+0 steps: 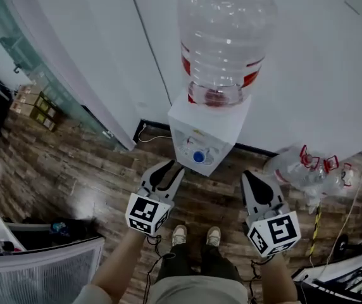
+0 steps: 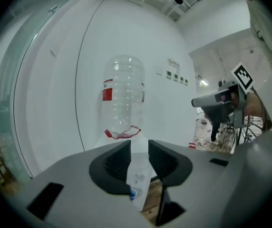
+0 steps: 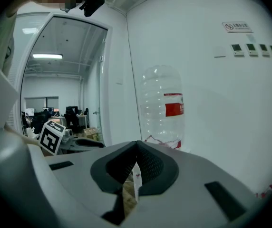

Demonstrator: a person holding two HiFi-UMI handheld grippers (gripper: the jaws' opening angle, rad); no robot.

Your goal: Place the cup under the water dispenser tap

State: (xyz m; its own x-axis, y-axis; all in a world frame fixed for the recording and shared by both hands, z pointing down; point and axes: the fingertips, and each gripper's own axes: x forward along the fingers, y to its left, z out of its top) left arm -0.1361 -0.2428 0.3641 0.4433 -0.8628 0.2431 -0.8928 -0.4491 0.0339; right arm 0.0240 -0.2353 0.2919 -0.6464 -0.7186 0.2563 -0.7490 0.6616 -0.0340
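A white water dispenser [image 1: 203, 135] stands against the wall with a large clear bottle [image 1: 222, 37] on top and a blue tap [image 1: 198, 157] on its front. No cup shows in any view. My left gripper [image 1: 168, 168] hangs just in front of the dispenser, its jaws a narrow gap apart with nothing between them. In the left gripper view the left gripper [image 2: 139, 148] frames the dispenser [image 2: 138, 175]. My right gripper [image 1: 250, 179] is to the right of the dispenser, tips together and empty. In the right gripper view the right gripper [image 3: 137, 151] points just left of the bottle [image 3: 164, 108].
A heap of empty clear bottles [image 1: 307, 166] lies on the wooden floor at the right by the wall. A glass partition [image 1: 54, 87] runs off to the left. A white curved panel [image 1: 35, 271] stands at the lower left. The person's shoes [image 1: 197, 235] are below the grippers.
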